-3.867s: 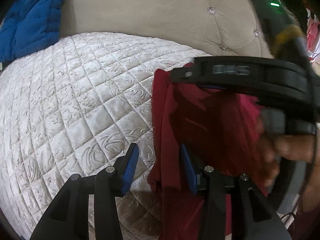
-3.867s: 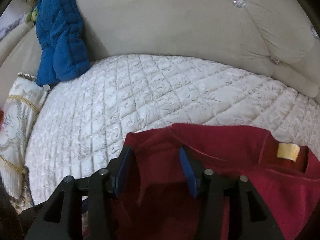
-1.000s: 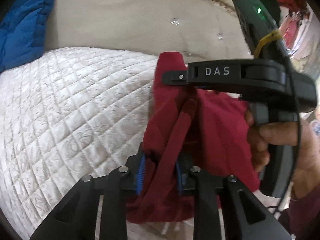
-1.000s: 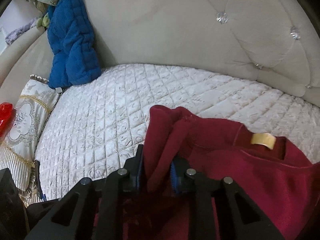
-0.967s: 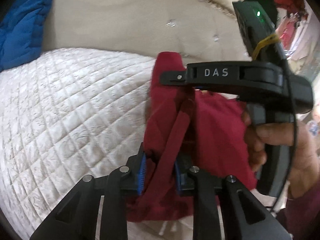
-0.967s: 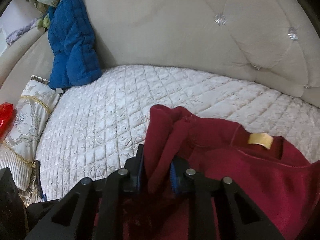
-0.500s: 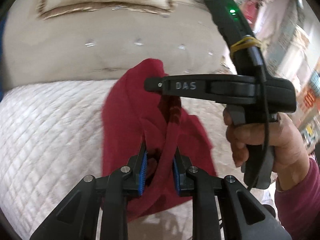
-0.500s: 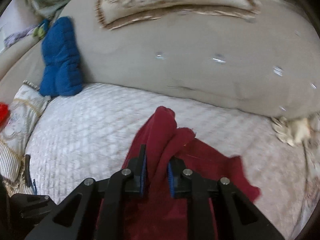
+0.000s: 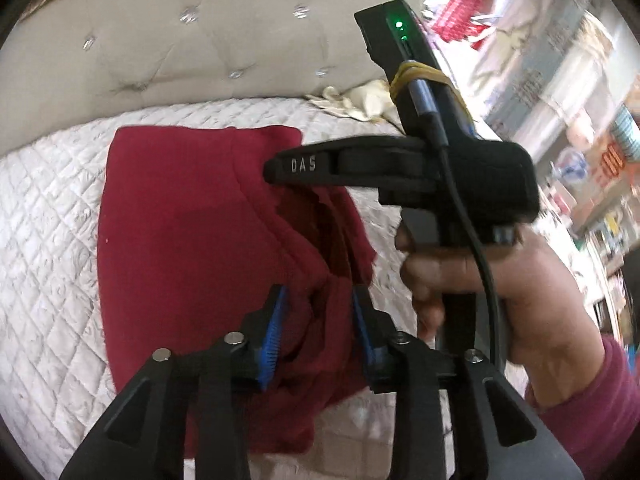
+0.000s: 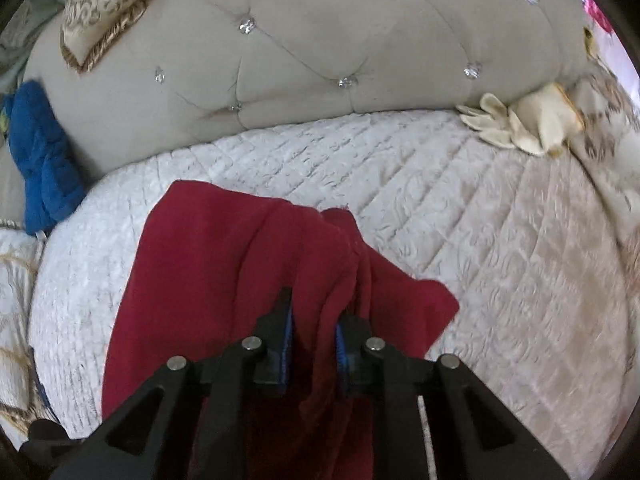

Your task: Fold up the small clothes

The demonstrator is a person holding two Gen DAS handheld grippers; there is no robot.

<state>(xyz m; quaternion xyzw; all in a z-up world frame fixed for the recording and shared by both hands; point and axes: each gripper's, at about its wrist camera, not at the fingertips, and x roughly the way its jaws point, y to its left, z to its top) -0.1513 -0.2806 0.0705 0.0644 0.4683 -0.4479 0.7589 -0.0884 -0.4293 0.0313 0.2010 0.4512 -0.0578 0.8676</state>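
A dark red garment (image 9: pixel 188 216) lies folded over on the white quilted bed (image 9: pixel 48 208). It also shows in the right wrist view (image 10: pixel 224 256). My left gripper (image 9: pixel 318 324) has its jaws a little apart, with a bunched edge of the red cloth between the blue pads. My right gripper (image 10: pixel 314 332) is shut on a fold of the red garment, and its black body (image 9: pixel 400 164) reaches over the garment in the left wrist view.
A beige tufted headboard (image 10: pixel 320 40) runs behind the bed. A blue quilted cloth (image 10: pixel 40 160) lies at the left. A cream cloth (image 10: pixel 520 120) sits at the right by the headboard. A patterned pillow (image 10: pixel 104 8) rests on top at the left.
Both grippers have swung the red garment over to the right and laid it down flatter on the bed. The left jaws have opened slightly.
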